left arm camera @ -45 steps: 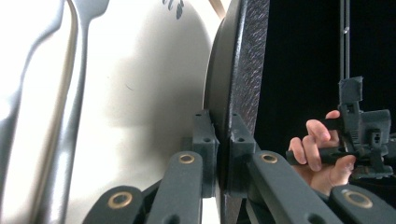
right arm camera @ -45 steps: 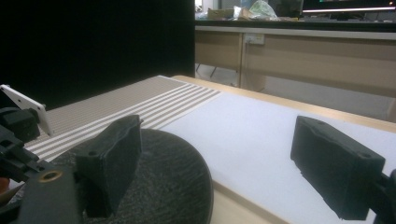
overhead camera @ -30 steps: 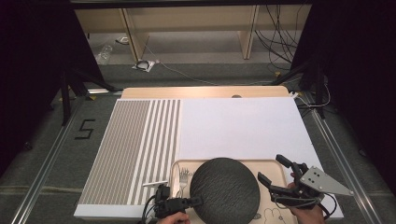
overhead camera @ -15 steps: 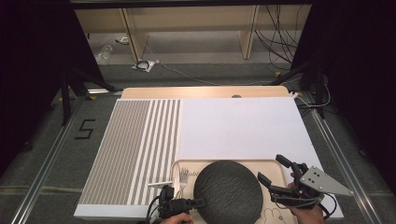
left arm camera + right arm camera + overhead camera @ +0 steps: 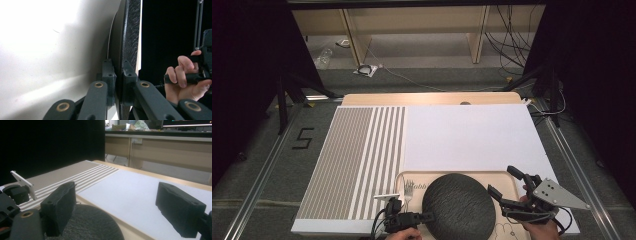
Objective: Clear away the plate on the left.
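Note:
A dark, rough-surfaced round plate (image 5: 458,207) lies on a pale wooden tray (image 5: 447,173) at the table's near edge. My left gripper (image 5: 428,217) is shut on the plate's left rim. In the left gripper view the plate (image 5: 130,27) stands edge-on between the two pads of that gripper (image 5: 117,75). A fork (image 5: 408,189) lies on the tray just left of the plate. My right gripper (image 5: 501,180) hovers open at the plate's right side, with nothing between its jaws. In the right gripper view the plate (image 5: 92,225) sits below that gripper (image 5: 117,205).
A striped brown-and-white mat (image 5: 357,160) covers the table's left part and a plain white sheet (image 5: 467,135) its right part. The wooden table edge (image 5: 432,98) runs along the back. Dark floor, cables and shelving lie beyond.
The plate has slid a little to the right on the tray with my left gripper on its rim, baring more of the fork. The right gripper has stayed put.

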The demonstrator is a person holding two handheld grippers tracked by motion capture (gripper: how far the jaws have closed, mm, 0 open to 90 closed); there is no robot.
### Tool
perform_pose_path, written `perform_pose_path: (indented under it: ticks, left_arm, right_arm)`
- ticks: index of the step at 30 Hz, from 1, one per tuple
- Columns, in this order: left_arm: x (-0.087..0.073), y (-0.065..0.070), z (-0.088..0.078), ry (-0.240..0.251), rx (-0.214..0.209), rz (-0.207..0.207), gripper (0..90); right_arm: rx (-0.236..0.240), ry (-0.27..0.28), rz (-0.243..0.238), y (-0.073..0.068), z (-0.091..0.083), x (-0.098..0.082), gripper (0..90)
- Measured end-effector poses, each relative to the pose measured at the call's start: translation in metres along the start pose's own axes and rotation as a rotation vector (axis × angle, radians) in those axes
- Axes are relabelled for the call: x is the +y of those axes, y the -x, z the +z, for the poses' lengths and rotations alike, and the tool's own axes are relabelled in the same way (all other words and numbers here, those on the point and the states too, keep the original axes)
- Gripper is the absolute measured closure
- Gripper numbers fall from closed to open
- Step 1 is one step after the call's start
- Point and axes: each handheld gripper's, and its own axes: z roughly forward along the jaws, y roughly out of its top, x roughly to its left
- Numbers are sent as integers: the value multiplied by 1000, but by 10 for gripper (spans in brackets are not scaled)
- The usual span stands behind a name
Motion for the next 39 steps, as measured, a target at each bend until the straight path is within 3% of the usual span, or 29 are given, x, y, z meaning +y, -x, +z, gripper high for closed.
perform_pose_path:
  ticks: [11,16,20,23,32,39]
  left_arm:
    - [0,6,-1,-21,44,61,787]
    - [1,6,0,-63,40,57,730]
    - [1,9,1,-90,53,80,640]
    - [1,10,3,-125,90,81,539]
    - [0,26,-4,-139,182,220,412]
    - [9,31,-19,-88,220,263,362]
  right_arm:
    - [3,1,3,0,0,0,174]
    - [3,1,3,0,0,0,174]
    - [4,1,2,0,0,0,174]
    - [5,1,1,0,-1,0,174]
    - [6,3,0,0,-1,0,174]
    - [6,-3,-2,-1,-1,0,174]
